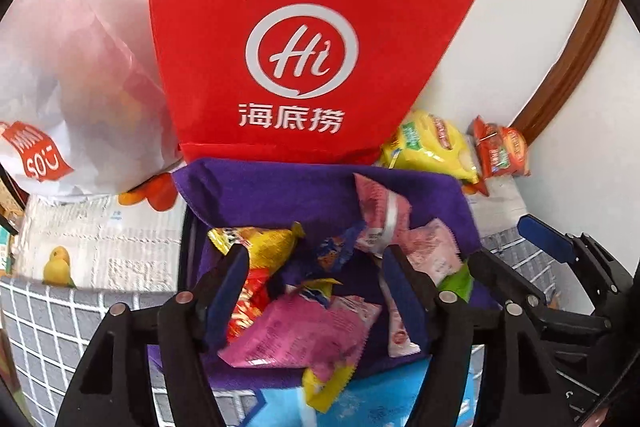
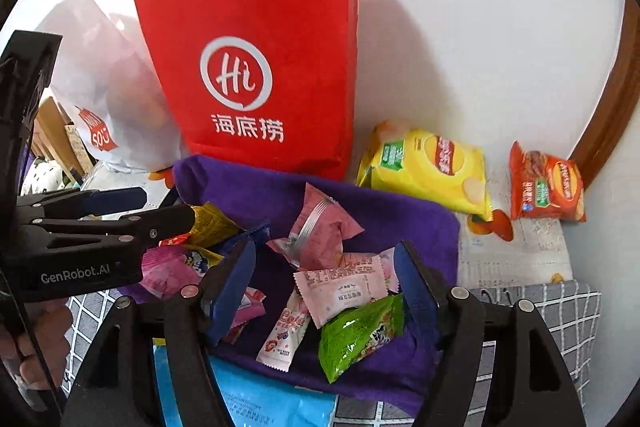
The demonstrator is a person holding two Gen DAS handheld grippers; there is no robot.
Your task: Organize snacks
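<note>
Both the left gripper (image 1: 316, 259) and right gripper (image 2: 326, 259) are spread open, nothing held. Loose snack packets (image 2: 340, 285) could easily get knocked off the purple cloth (image 2: 384, 215).

Red paper bag (image 2: 256, 75): upright against the white wall (image 2: 460, 27), white "Hi" logo facing out, thin white handles on top.
White bag (image 1: 72, 79): left of the red bag, touching it, slumped; red label low on its side.
Counter cover (image 2: 516, 255): pale printed sheet with orange fruit motifs; a grey grid-pattern cloth (image 2: 560, 311) lies over its near part.
Wood trim (image 2: 612, 99): dark brown curved strip, far right.
Cardboard boxes (image 2: 60, 131): far left, behind the white bag, partly hidden.
</note>
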